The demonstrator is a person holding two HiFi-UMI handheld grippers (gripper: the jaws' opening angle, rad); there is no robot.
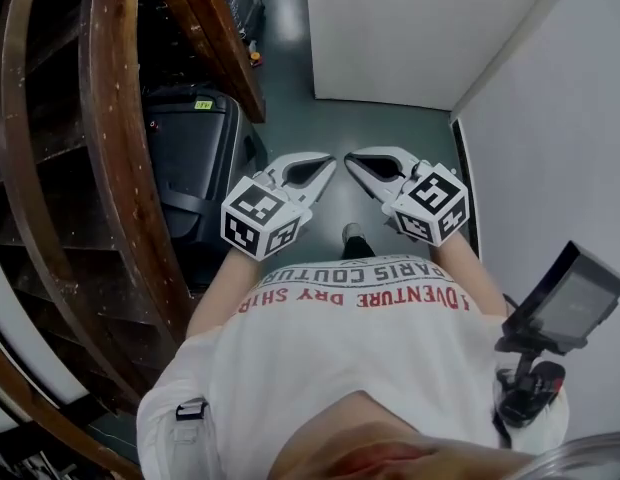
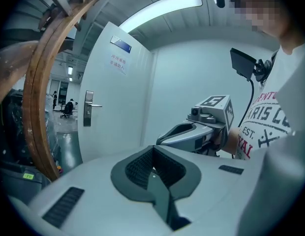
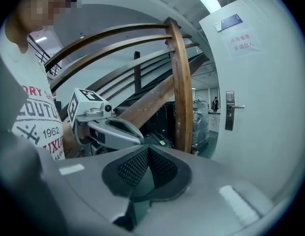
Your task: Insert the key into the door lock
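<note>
— Claws open or closed?
— Closed. The left claw point(image 1: 327, 166) and right claw point(image 1: 352, 160) each have their jaws together, tips near each other. I see no key in either.
— And the lock?
— The lock point(image 2: 87, 108) stands upright on the door point(image 2: 118, 117), ahead and well apart. It's left of the left claw's aim and right of the right's. Neither looks nearer.

Head view downward; gripper views share door point(image 2: 118, 107).

Stair rail point(image 1: 120, 148): glossy brown wood. Door point(image 2: 118, 122): smooth, matt. Lock plate point(image 2: 87, 108): shiny metal. Shirt point(image 1: 370, 358): cloth. Left gripper point(image 1: 331, 162), right gripper point(image 1: 349, 158): smooth grey plastic; pads point(image 2: 137, 168) black, bumpy.
</note>
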